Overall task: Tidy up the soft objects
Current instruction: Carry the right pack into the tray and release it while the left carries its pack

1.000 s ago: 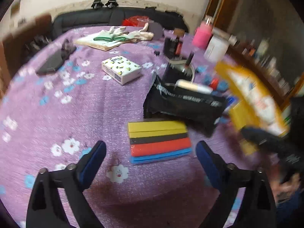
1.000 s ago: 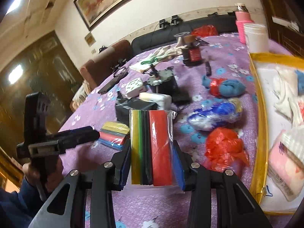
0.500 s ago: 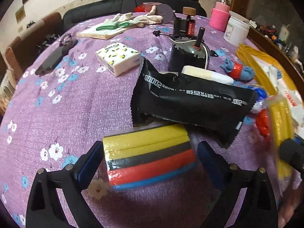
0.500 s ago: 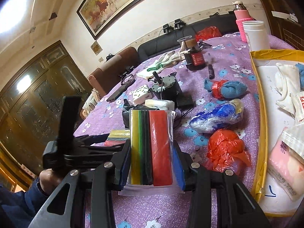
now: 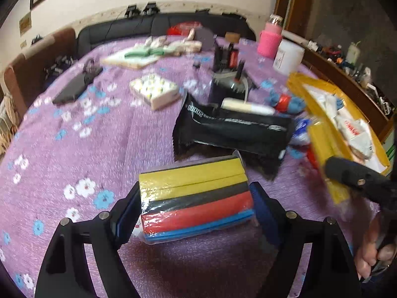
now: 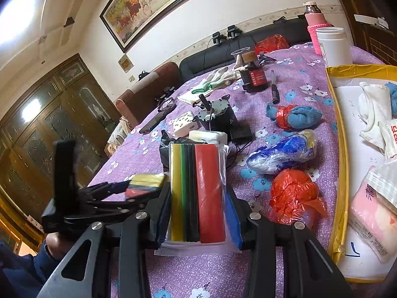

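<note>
A wrapped pack of striped sponges (image 5: 196, 203), yellow, black, red and blue, lies on the purple flowered cloth. My left gripper (image 5: 196, 208) straddles it, and its jaws are closing with both blue pads touching the pack's ends. The right wrist view shows that gripper (image 6: 119, 191) low at the left with the pack (image 6: 146, 183) in it. My right gripper (image 6: 198, 206) is shut on a second sponge pack (image 6: 198, 193), yellow, green, black and red, held upright above the cloth. A yellow-rimmed tray (image 6: 335, 124) holding soft packets lies to the right.
A black packet (image 5: 235, 129), a tissue pack (image 5: 153, 92) and a small motor unit (image 5: 228, 87) lie beyond the left gripper. A red plastic bag (image 6: 292, 193), a blue-white bundle (image 6: 280, 154) and a blue towel (image 6: 295, 116) sit beside the tray. A white jar (image 6: 335, 47) stands behind.
My left gripper has moved forward over the striped pack and its jaws have narrowed onto the pack's ends. The right gripper has kept still with its own pack.
</note>
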### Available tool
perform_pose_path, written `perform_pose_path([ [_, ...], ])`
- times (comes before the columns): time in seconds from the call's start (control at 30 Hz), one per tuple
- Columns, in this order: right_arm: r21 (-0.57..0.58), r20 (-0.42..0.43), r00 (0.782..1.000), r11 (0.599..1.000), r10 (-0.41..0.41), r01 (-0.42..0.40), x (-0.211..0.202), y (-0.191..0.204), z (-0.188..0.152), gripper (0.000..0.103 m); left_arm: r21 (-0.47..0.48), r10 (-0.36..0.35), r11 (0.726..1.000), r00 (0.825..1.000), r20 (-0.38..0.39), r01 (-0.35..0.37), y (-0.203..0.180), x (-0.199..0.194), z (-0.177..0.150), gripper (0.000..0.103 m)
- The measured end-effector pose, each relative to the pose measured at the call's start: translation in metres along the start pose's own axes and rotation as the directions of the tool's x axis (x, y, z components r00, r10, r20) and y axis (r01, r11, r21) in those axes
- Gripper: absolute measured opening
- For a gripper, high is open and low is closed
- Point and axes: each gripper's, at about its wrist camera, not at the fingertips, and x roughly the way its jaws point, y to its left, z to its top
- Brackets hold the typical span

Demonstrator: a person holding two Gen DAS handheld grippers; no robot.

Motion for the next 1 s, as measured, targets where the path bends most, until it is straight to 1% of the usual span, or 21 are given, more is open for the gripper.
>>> perform_pose_path([
  [0.1,0.005,0.004,1.0,1.0,-0.002,0.002,-0.001,-0.001,0.0,0.043,0.018,-0.012,1.0,0.999,0.034,0.012,-0.006,-0.011,0.002,0.083],
  [0.33,0.023,0.018,1.0,1.0,-0.019,0.018,-0.005,-0.003,0.0,0.043,0.047,-0.045,0.998,0.997,0.058,0.042,-0.016,-0.022,0.004,0.083],
  [0.47,0.06,0.047,0.999,0.998,0.01,-0.012,-0.017,-0.005,0.002,0.043,0.069,-0.058,0.996,0.995,0.081,0.052,-0.023,-0.031,0.007,0.083],
  [0.57,0.069,0.072,0.997,0.998,0.009,-0.014,-0.029,-0.006,0.004,0.043,0.083,-0.07,0.995,0.994,0.084,0.063,-0.03,-0.032,0.009,0.083],
  [0.8,0.083,0.125,0.992,0.997,-0.005,-0.005,-0.054,-0.012,0.01,0.043,0.149,-0.11,0.984,0.99,0.092,0.096,-0.058,-0.037,0.017,0.083],
  [1.0,0.109,0.171,0.984,0.994,-0.045,0.026,-0.077,-0.025,0.013,0.043,0.212,-0.143,0.97,0.986,0.089,0.122,-0.091,-0.038,0.025,0.083],
])
